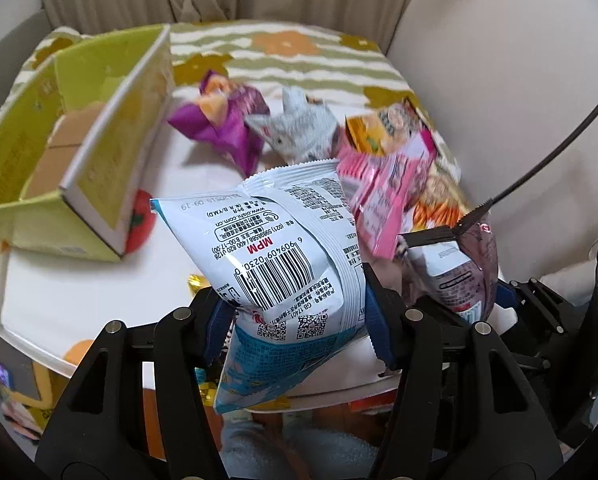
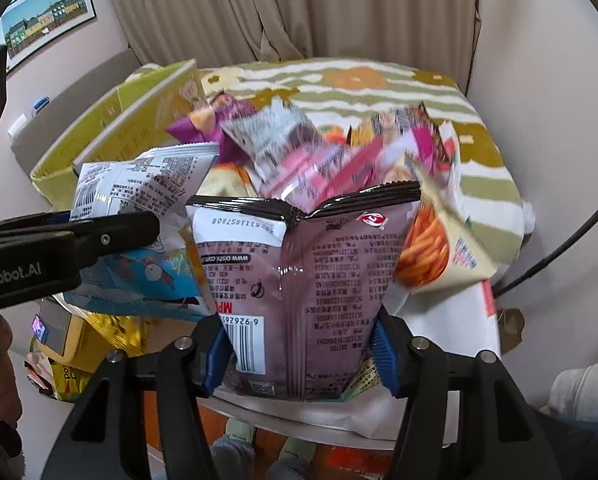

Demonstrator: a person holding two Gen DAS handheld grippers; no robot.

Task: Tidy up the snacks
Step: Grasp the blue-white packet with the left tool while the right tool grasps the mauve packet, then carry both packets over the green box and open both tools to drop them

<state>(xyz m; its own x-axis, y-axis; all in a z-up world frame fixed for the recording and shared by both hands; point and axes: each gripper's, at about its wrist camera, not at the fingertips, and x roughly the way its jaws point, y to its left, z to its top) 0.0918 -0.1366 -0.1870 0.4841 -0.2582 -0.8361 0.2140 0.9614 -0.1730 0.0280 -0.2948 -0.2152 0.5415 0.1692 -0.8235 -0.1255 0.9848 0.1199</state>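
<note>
My left gripper (image 1: pixel 297 320) is shut on a light blue and white snack bag (image 1: pixel 283 256), held upright above the table's near edge; the bag also shows in the right wrist view (image 2: pixel 139 196). My right gripper (image 2: pixel 301 350) is shut on a mauve snack bag (image 2: pixel 319 280) with a black top seal, which shows at the right of the left wrist view (image 1: pixel 455 268). A green cardboard box (image 1: pixel 79 140) stands open at the far left of the table. A pile of loose snack bags lies behind: purple (image 1: pixel 227 120), grey (image 1: pixel 295 128), pink (image 1: pixel 391 184).
The round table (image 1: pixel 79 292) has a white cloth with green stripes and orange flowers. An orange-stick snack bag (image 2: pixel 431 248) lies right of the mauve bag. Curtains hang behind. A black cable (image 2: pixel 559 252) runs along the right. Yellow packets (image 2: pixel 67 360) lie below the table's left edge.
</note>
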